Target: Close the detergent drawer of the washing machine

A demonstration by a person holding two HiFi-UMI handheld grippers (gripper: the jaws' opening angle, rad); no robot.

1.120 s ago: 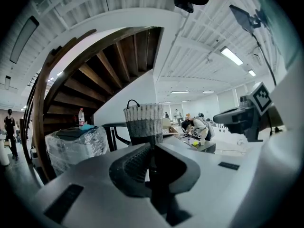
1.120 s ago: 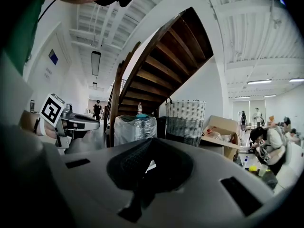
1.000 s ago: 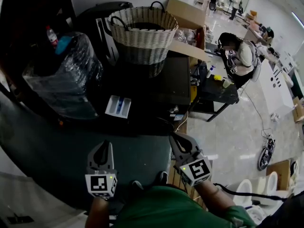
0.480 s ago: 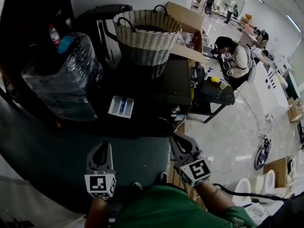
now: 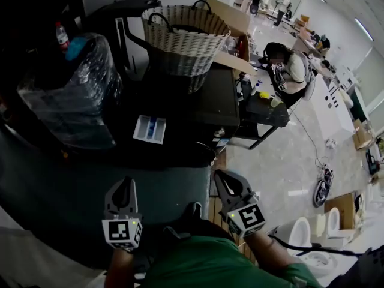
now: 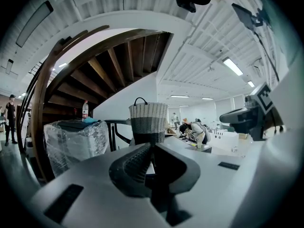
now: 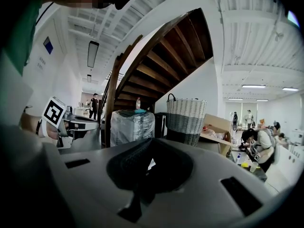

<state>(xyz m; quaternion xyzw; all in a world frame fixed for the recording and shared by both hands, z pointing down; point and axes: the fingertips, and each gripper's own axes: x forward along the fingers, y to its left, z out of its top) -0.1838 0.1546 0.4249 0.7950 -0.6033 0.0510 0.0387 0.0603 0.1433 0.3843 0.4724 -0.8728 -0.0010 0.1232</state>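
The white detergent drawer (image 5: 149, 129), with a blue compartment, stands pulled out of the dark washing machine (image 5: 210, 101). My left gripper (image 5: 125, 183) is shut and empty, well short of the drawer and below it in the head view. My right gripper (image 5: 221, 176) is to the drawer's lower right, also shut with nothing in it. In the left gripper view the shut left gripper (image 6: 151, 148) points towards the wicker basket (image 6: 148, 122). In the right gripper view the right gripper (image 7: 151, 148) hides most of the drawer.
A wicker basket (image 5: 183, 38) sits on the machine's top. A plastic-wrapped bulky thing (image 5: 72, 95) with a bottle (image 5: 62, 38) on it stands left. A cardboard box (image 5: 231, 17), a dark desk (image 5: 264, 110) and a seated person (image 5: 288, 68) are right. Wooden stairs (image 7: 161, 56) rise overhead.
Both grippers have crept a little towards the machine, and the head view has shifted with them. The jaws stay shut and the drawer stands pulled out as before.
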